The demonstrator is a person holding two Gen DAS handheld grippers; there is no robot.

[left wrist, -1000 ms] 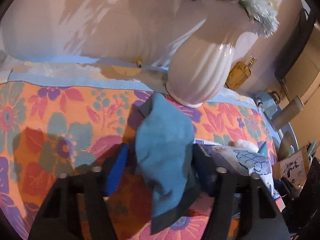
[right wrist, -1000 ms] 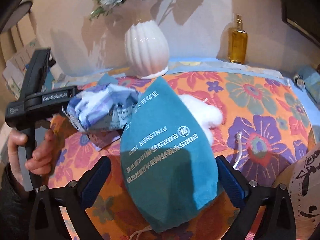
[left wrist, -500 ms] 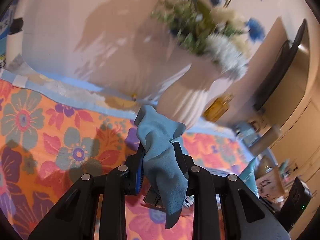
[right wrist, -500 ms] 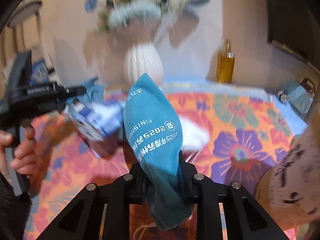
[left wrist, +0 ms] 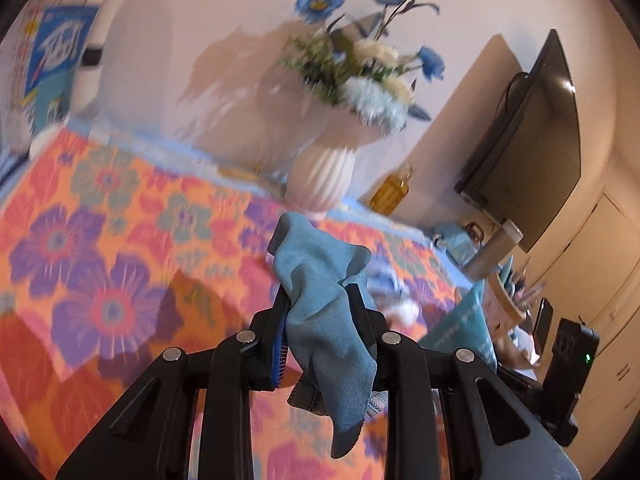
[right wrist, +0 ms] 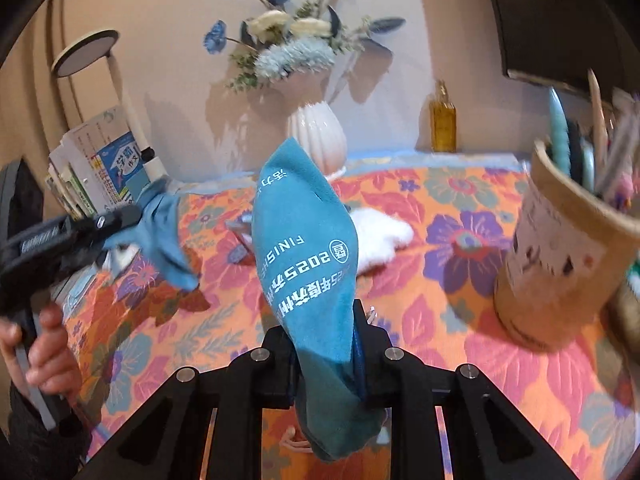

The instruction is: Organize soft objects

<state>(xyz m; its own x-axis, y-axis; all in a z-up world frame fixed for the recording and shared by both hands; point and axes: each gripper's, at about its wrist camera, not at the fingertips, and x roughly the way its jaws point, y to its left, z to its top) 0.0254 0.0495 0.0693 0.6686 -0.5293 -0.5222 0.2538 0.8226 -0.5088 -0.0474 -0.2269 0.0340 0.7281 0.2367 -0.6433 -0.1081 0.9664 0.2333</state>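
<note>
Both grippers have closed and lifted since a second ago: the left gripper (left wrist: 318, 312) pinches a light blue cloth (left wrist: 324, 308) at frame centre, the right gripper (right wrist: 324, 344) a teal printed towel (right wrist: 308, 264). Either hanging tail could snag the pen cup (right wrist: 560, 248) at right.

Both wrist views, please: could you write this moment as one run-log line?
left gripper: shut on light blue cloth | right gripper: shut on teal printed bag | both lifted above floral tablecloth

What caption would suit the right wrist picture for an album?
Right gripper lifts a teal printed cloth over the floral tablecloth, left gripper holding a blue cloth.
</note>
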